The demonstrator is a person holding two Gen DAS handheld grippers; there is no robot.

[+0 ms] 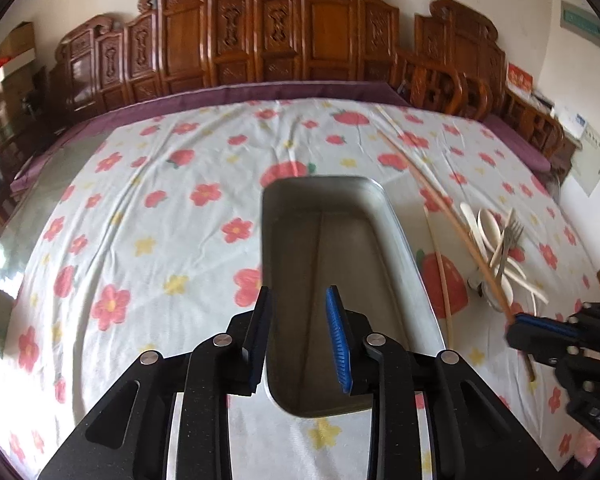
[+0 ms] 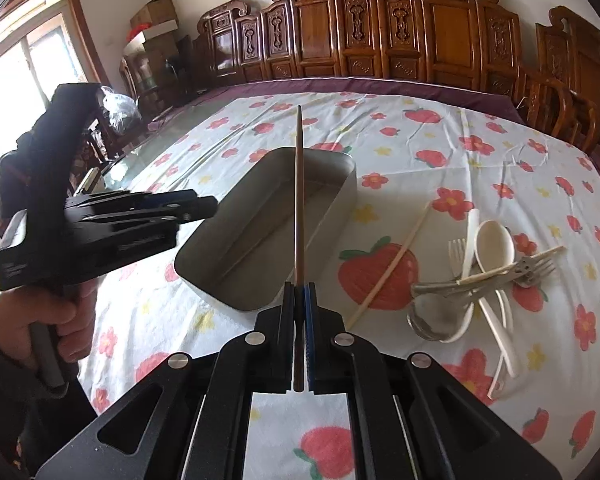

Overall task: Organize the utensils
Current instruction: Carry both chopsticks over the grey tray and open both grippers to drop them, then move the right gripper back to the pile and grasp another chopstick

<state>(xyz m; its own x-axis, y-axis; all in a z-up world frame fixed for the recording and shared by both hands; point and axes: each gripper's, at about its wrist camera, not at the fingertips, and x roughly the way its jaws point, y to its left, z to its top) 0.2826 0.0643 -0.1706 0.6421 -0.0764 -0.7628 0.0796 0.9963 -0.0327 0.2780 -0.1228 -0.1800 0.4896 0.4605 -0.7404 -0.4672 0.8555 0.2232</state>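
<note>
The main risk, as I judge it, is that the long brown wooden chopstick (image 2: 299, 200) pivots or slips, because the right gripper (image 2: 299, 292) pinches it near one end only, leaving most of its length cantilevered forward; a quick tilt could swing the tip past the far rim of the rectangular grey metal tray (image 2: 342, 168) that lies just ahead of and below the closed jaws, so the stick drops onto the floral tablecloth (image 2: 440, 132) instead of inside. A release too high could also make it bounce out. The right gripper points forward, roughly level, with the chopstick running straight out over the tray. The left gripper (image 1: 300, 320), jaws apart and holding nothing, hovers above the tray's near end, and could be struck. To the right gripper's right, well apart from it, lies the pile of white plastic spoons and metal forks (image 2: 488, 272), and a pale chopstick (image 2: 388, 268) between pile and tray.
</note>
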